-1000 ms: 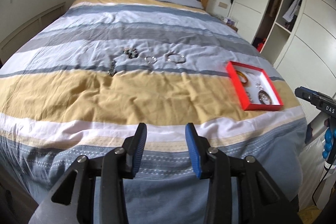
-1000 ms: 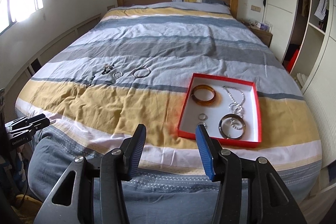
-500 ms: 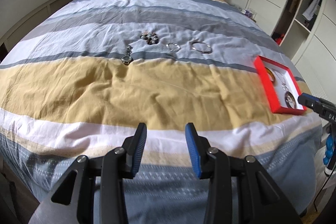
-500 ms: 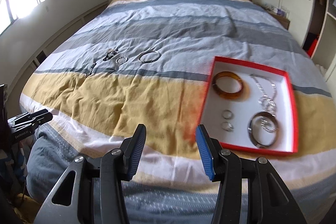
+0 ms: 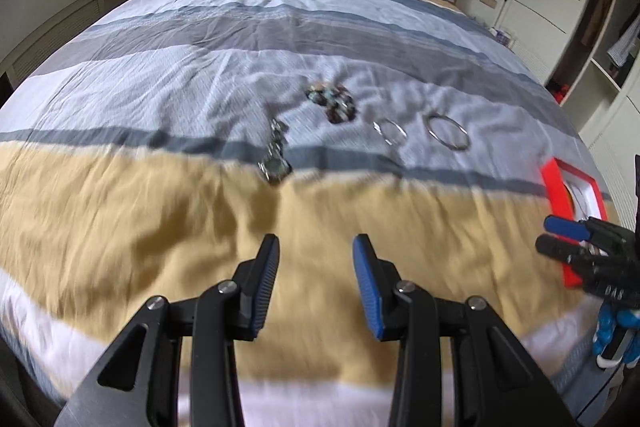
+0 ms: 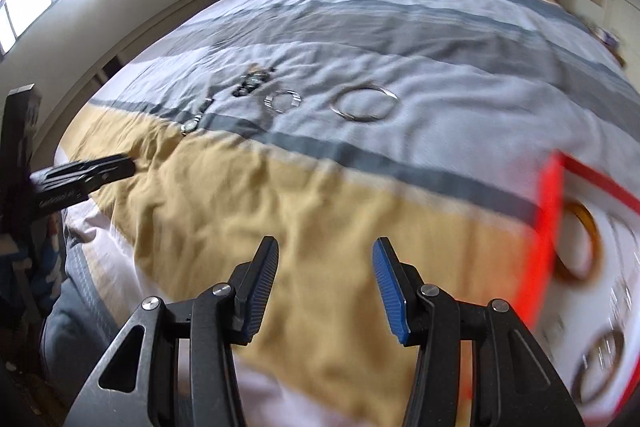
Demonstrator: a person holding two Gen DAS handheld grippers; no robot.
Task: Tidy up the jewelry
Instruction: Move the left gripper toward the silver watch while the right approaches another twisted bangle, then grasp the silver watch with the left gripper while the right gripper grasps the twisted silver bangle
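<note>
You had the striped bed (image 5: 280,39) spread before you, red tray (image 6: 550,227) at the near right as the collecting spot. Both tools hung wide and empty, left gripper (image 5: 315,283) and right gripper (image 6: 325,287), over the yellow band. Loose bangle (image 6: 364,103), small ring (image 6: 282,100) and watch (image 5: 275,167) lay farther off, awaiting pickup.

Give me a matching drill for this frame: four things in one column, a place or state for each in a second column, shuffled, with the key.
Things
1. large silver bangle
2. amber bangle
3. watch
4. left gripper

Place or state
A. inside the red tray
B. open, holding nothing
C. on the pale blue stripe, nearest the tray of the loose pieces
D. at the edge of the yellow stripe

Pairs: 1-C, 2-A, 3-D, 4-B
</note>
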